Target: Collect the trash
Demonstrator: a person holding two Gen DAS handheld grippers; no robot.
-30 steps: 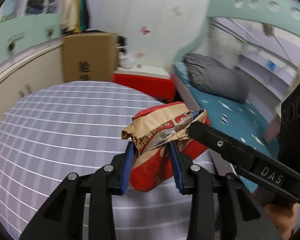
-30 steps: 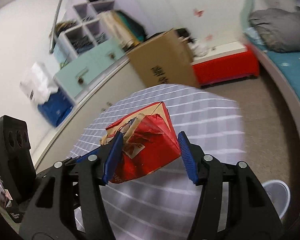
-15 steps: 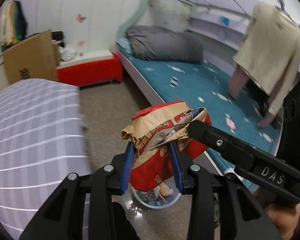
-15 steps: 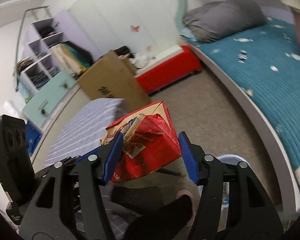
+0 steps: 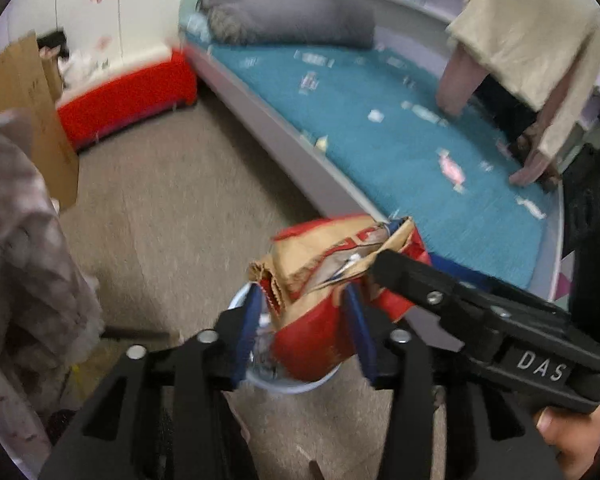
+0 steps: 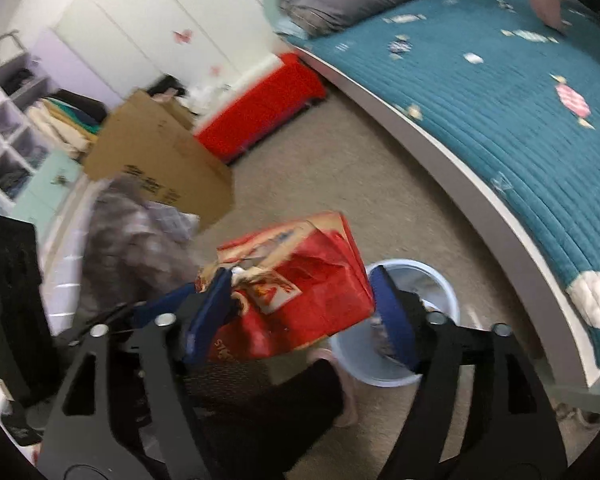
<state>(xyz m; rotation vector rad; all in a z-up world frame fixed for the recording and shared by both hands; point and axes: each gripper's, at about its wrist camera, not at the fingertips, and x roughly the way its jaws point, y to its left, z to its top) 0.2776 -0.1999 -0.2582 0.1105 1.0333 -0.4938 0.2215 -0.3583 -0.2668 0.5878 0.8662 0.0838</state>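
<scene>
A crumpled red and tan paper bag [image 5: 312,340] hangs between both grippers, just above a light blue waste bin [image 5: 296,387] that stands on the carpet. My left gripper [image 5: 304,332] has its jaws opening; a gap shows between its left pad and the bag. In the right wrist view the same bag [image 6: 300,292] sits between the blue pads of my right gripper [image 6: 300,320], whose jaws are also opening, and the right pad stands just off the bag. The bin [image 6: 416,276] lies below and to the right there.
A bed with a teal cover [image 6: 500,100] runs along the right. A cardboard box [image 6: 156,160] and a red box [image 6: 260,108] stand at the back. Grey checked cloth [image 5: 20,240] hangs at the left. The person's dark trouser leg [image 6: 276,404] is close to the bin.
Both views swung from the striped table to the floor beside the bed and sank toward the bin. Both pairs of jaws now stand wider around the bag.
</scene>
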